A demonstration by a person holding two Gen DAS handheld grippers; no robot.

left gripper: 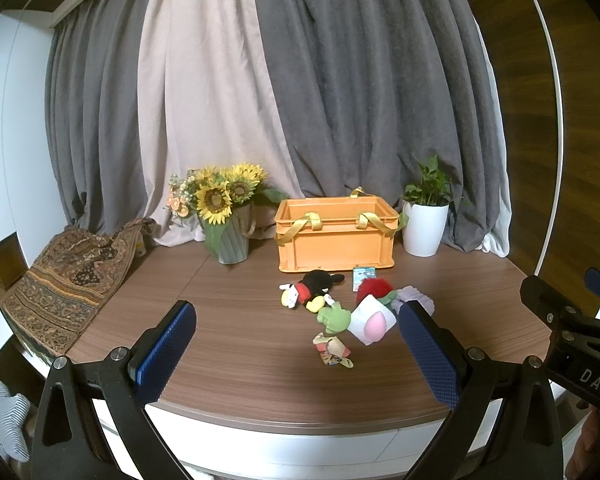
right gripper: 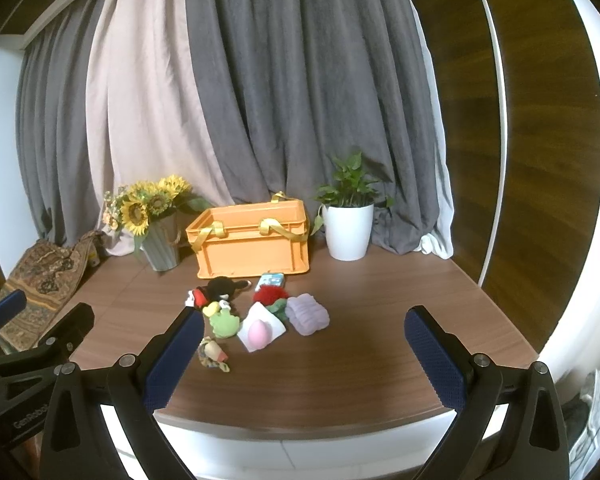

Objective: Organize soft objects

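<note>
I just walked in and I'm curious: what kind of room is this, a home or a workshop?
Most likely a home-style room, perhaps staged. Long grey and beige curtains hang behind a wooden table, with a vase of sunflowers and a potted plant beside an orange crate.

Toys (left gripper: 314, 290), crate (left gripper: 334, 234) on table (left gripper: 236, 320)

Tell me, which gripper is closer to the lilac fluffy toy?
Probably the left gripper: the lilac toy sits by its right fingertip. The right gripper sees it farther ahead.
</note>
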